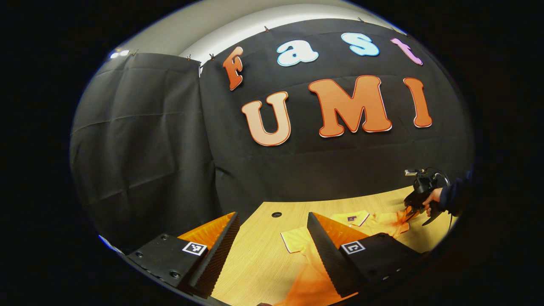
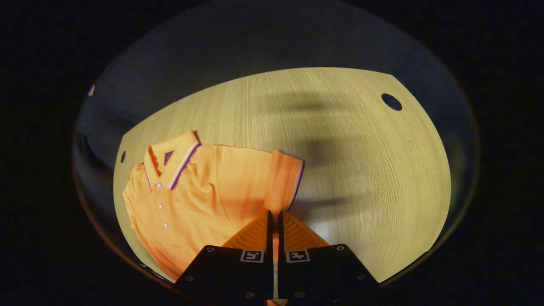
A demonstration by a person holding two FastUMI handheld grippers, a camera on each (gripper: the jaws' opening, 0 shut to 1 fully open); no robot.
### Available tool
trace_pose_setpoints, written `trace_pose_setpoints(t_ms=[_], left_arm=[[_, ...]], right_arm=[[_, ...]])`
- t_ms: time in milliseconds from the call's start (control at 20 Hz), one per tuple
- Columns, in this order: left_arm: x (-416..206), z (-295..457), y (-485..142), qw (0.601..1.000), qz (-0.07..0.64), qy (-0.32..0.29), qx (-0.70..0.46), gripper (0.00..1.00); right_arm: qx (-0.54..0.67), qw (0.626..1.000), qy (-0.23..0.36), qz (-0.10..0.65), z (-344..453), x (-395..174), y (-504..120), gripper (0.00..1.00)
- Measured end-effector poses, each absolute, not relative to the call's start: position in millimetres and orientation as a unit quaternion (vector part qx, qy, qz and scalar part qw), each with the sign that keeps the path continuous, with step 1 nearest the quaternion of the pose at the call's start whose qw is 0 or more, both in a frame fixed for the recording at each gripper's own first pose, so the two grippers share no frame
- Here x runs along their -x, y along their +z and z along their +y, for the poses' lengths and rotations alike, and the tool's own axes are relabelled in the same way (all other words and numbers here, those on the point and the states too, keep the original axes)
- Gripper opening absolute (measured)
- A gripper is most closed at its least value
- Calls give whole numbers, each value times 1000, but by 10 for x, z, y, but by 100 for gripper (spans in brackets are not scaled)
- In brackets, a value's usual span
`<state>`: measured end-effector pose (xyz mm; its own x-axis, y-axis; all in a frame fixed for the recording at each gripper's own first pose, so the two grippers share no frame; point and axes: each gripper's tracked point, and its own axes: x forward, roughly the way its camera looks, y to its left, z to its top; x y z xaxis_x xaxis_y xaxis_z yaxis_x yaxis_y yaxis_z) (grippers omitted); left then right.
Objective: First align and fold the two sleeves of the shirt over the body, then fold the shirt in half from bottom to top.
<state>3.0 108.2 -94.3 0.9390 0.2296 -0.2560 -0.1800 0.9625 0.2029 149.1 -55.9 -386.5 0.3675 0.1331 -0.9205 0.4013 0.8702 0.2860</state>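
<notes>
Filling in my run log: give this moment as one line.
stage: sleeve fold | left hand-held gripper: open, above table | right hand-held gripper: shut on shirt sleeve

In the left gripper view, much of the shirt (image 1: 378, 223) is covered by the left claw (image 1: 272, 244), and its lower part is blurred and cut off at the bottom edge. The right claw (image 1: 414, 210), far off by the desk's (image 1: 259, 259) right edge, is seen too small for its grip to be judged. In the right gripper view, the shirt's hem is hidden behind the right claw (image 2: 274, 223), and whatever is pinched there cannot be made out.
</notes>
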Motion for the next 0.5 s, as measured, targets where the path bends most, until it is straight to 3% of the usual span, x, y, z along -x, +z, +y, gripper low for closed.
trace_pose_setpoints(t_ms=[500], left_arm=[[-28,1064,-1028,977,156,112,-88,99]], right_arm=[[-261,813,15,521,214,-1823,-3269,4]])
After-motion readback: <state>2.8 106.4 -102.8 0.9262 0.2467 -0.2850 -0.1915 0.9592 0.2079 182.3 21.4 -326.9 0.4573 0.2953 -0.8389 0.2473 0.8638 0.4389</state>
